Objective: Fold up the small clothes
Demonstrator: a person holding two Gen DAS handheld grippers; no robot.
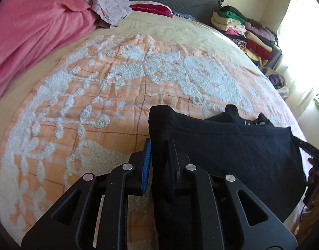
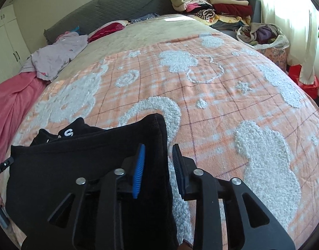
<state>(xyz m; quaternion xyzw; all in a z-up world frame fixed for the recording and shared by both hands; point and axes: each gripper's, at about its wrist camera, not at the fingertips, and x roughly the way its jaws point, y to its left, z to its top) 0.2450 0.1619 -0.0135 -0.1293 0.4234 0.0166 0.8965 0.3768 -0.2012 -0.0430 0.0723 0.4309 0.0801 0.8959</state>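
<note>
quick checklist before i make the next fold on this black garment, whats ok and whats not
1. Left gripper clamped on the black garment: ok, cloth fills the jaws.
2. Right gripper clamped on its corner: not ok, a gap shows beside the cloth edge.
3. Orange blanket ahead free of other items: ok.
4. Garment lying flat: not ok, its far edge is bunched.
5. Lilac clothes and folded stack out of the way: ok.
6. Underside of garment smooth: cannot tell.

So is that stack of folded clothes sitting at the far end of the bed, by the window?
Yes: in the right wrist view the stack of folded clothes sits at the far corner, next to the bright curtain.
</note>
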